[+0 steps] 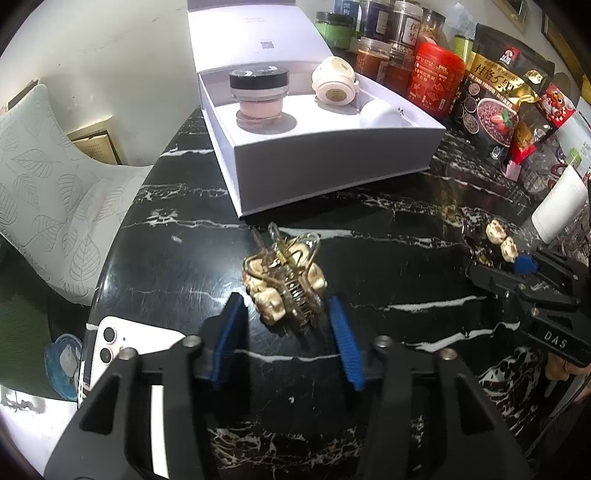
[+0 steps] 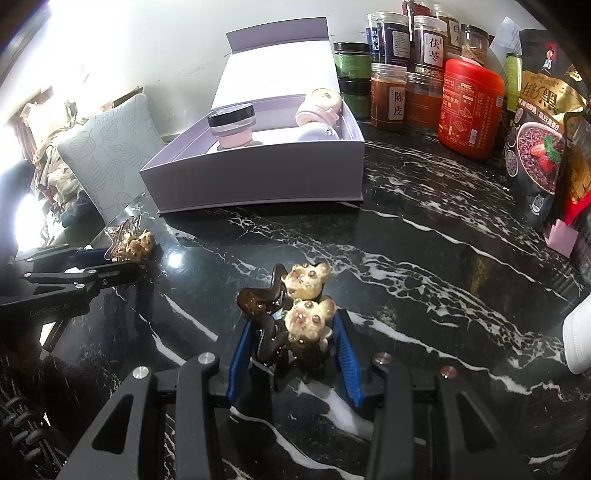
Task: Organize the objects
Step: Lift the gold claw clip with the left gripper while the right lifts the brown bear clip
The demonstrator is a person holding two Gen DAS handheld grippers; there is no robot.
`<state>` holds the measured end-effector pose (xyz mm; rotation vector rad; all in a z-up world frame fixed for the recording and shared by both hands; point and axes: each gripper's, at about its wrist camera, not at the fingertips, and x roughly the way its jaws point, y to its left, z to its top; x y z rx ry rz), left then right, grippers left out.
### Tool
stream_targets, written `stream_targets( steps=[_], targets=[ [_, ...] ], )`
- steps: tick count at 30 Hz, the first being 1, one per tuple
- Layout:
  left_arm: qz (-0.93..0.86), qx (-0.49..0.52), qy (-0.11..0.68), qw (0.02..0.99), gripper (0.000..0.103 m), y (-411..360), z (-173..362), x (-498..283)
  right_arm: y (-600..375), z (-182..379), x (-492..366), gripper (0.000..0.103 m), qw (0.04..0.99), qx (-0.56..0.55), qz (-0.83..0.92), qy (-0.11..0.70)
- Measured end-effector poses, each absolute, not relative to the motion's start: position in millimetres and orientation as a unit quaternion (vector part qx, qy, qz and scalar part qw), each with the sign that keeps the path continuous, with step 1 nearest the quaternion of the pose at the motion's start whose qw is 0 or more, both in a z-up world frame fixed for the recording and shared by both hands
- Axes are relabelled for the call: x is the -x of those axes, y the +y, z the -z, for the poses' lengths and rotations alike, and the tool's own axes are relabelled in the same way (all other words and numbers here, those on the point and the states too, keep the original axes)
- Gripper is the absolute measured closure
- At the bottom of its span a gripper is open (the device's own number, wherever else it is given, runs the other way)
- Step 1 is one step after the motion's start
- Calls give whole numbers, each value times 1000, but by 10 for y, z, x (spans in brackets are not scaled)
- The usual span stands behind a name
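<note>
Clips (image 1: 284, 286) with cream bear charms

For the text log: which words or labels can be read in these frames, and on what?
"茯苓": label on a dark jar.
"陈皮": label on an amber jar.
"DAS": on the right claw, seen in the left view.
Red canister, oat bag and white box lid: print too small or blurred.

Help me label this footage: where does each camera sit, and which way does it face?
Left wrist: on the left gripper, facing forward over its open fingers at the gold hair claw; right gripper at right.
Right wrist: on the right gripper, facing the dark hair claw between its fingers; left gripper at left.
Shared: white box, marble table.
</note>
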<state>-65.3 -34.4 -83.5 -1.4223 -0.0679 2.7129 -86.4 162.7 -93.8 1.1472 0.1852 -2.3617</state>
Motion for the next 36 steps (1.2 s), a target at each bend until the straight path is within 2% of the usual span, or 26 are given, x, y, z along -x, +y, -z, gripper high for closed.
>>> stream_targets(
  steps=[3, 9, 10, 13, 36],
  targets=[
    [-888, 458, -18, 40, 43, -316, 821, 681, 1628, 939, 865, 59, 252, -422, 868, 68],
    [-888, 457, -33, 44, 42, -325, 834, 741, 1629, 942, 860, 59, 252, -422, 868, 67],
    [-887, 457, -38, 46, 43, -331, 839, 745, 1628, 942, 860, 59, 252, -422, 868, 67],
    [-884, 463, -44, 45, 62, -350, 855, 751, 1628, 941, 862, 59, 252, -422, 869, 68],
    [-887, 452, -42, 81, 62, -255, 598, 689, 1612, 759, 845, 60, 274, -409, 867, 73]
  ],
)
